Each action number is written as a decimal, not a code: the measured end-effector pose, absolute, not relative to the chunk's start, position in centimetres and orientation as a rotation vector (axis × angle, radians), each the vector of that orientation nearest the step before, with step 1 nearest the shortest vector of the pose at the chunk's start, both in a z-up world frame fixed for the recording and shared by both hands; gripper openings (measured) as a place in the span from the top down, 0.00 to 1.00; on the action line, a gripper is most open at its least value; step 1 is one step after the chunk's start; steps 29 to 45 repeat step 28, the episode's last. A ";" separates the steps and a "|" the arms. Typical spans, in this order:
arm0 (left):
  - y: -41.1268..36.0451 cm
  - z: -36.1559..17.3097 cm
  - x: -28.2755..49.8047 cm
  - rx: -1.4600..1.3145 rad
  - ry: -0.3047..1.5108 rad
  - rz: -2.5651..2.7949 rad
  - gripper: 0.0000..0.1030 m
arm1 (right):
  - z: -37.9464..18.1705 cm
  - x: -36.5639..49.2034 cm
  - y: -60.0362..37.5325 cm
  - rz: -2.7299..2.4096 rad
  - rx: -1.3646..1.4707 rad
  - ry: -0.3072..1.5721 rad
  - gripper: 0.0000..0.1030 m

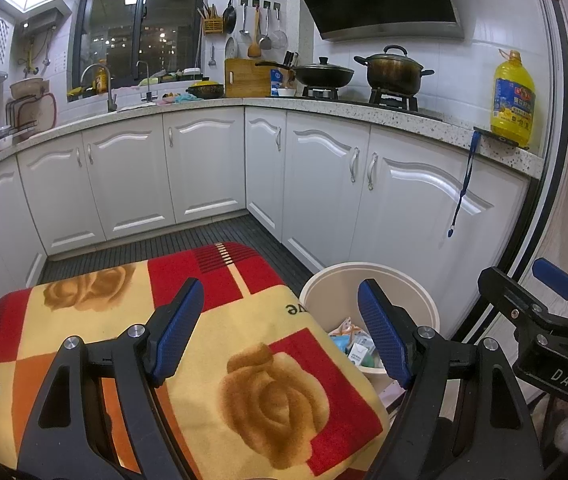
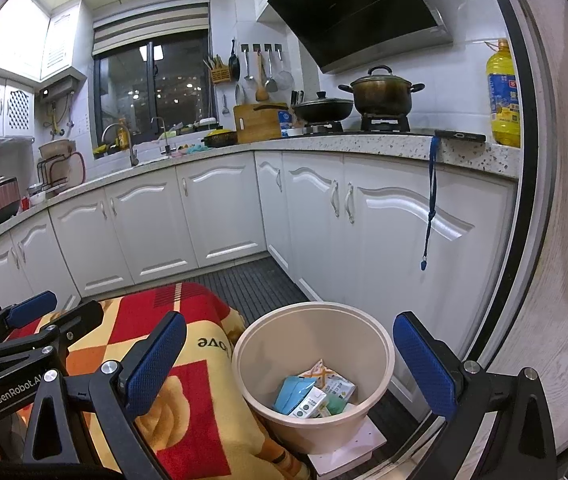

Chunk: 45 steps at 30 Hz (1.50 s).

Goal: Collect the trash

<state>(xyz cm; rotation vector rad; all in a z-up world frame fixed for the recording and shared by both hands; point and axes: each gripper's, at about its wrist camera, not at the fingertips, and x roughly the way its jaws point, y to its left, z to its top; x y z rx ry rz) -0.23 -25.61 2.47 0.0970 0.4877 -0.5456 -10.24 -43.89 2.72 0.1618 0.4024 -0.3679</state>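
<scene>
Both tongs held wide apart, nothing between the blue pads. Left gripper (image 1: 280, 328) above a blanket-covered surface (image 1: 244, 360); right gripper (image 2: 290, 364) above the bin (image 2: 372, 344).

Trash (image 2: 316, 394): small cartons and crumpled packets, white, teal and green, one with an orange criss-cross print. All lie at the bottom of the beige round bin, which stands on a white block (image 2: 348, 454) on the floor, just beside the blanket's edge and near the white cupboards.

Position relative to tongs: trash sits below the right gripper, between its two fingers as seen from the right wrist; apart from both pads.

Legible writing: "love" on blanket, "GenRobot.AI" on left gripper body, "DAS" on right gripper body. Carton print too small to read.
</scene>
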 end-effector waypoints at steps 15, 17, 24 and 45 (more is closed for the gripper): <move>-26.1 1.9 -0.3 0.099 0.497 -0.561 0.23 | 2.6 -10.0 -43.9 -0.367 0.164 0.408 0.00; -26.0 1.9 -0.4 0.096 0.496 -0.565 0.23 | 2.4 -9.9 -43.9 -0.366 0.165 0.411 0.00; -26.2 1.7 -0.4 0.103 0.488 -0.582 0.23 | 2.1 -9.5 -44.5 -0.362 0.165 0.423 0.00; -25.9 1.6 0.0 0.094 0.493 -0.580 0.23 | 2.0 -9.4 -44.7 -0.361 0.166 0.431 0.00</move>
